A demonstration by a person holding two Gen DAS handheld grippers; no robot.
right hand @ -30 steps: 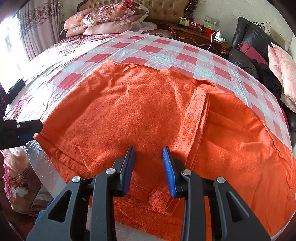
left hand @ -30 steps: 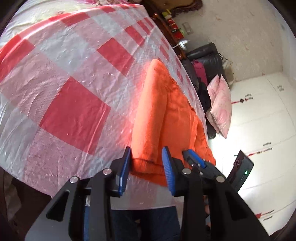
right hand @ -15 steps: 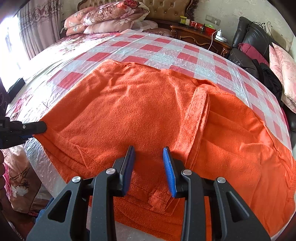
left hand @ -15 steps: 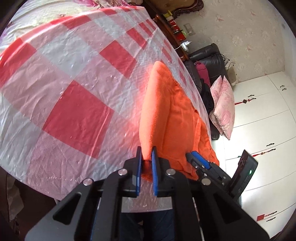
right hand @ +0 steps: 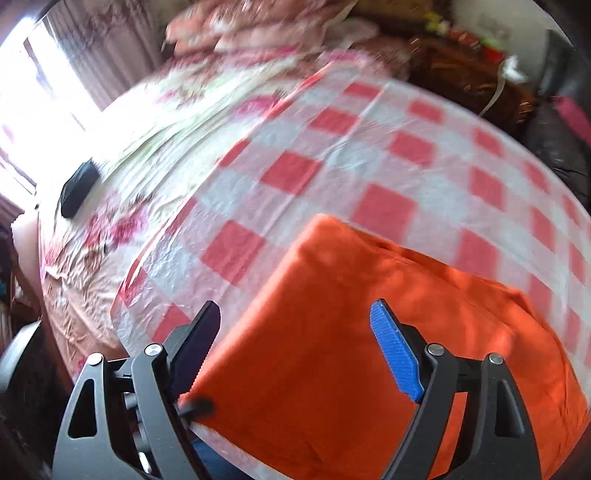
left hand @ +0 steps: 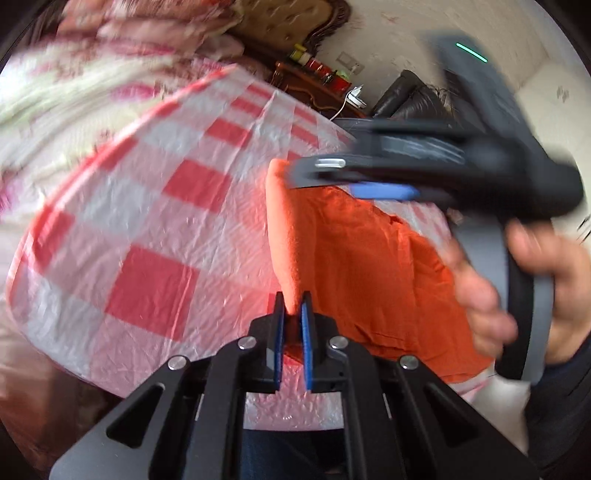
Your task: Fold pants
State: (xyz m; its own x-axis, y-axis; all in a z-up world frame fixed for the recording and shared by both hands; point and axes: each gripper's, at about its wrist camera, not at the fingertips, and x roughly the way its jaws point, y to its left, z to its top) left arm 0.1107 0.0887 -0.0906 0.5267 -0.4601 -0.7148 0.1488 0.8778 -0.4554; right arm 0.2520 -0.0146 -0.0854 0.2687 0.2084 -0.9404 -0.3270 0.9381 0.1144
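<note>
- The orange pants (left hand: 354,266) lie on the red-and-white checked plastic sheet (left hand: 155,236) that covers the bed, near the sheet's front edge.
- The left gripper (left hand: 293,314) is clamped on a fold of the pants at their near left corner; the orange cloth rises in a ridge from between its blue pads (left hand: 306,332) (the rest of the garment sags to the right of that ridge).
- The right gripper (right hand: 295,339) hangs above the pants with its jaws spreading wide; no cloth sits between them, only the flat orange surface below.
- In the left wrist view the right gripper (left hand: 354,184) crosses the upper right of the pants, blurred, with a hand (left hand: 517,280) around its handle.
- Beyond the sheet, away from the pants, lie a floral bedcover (right hand: 155,122) and pillows (right hand: 258,26) at the headboard (all smeared by motion blur).
- A dark object (right hand: 75,188) rests on the bedcover, far left of the pants.
</note>
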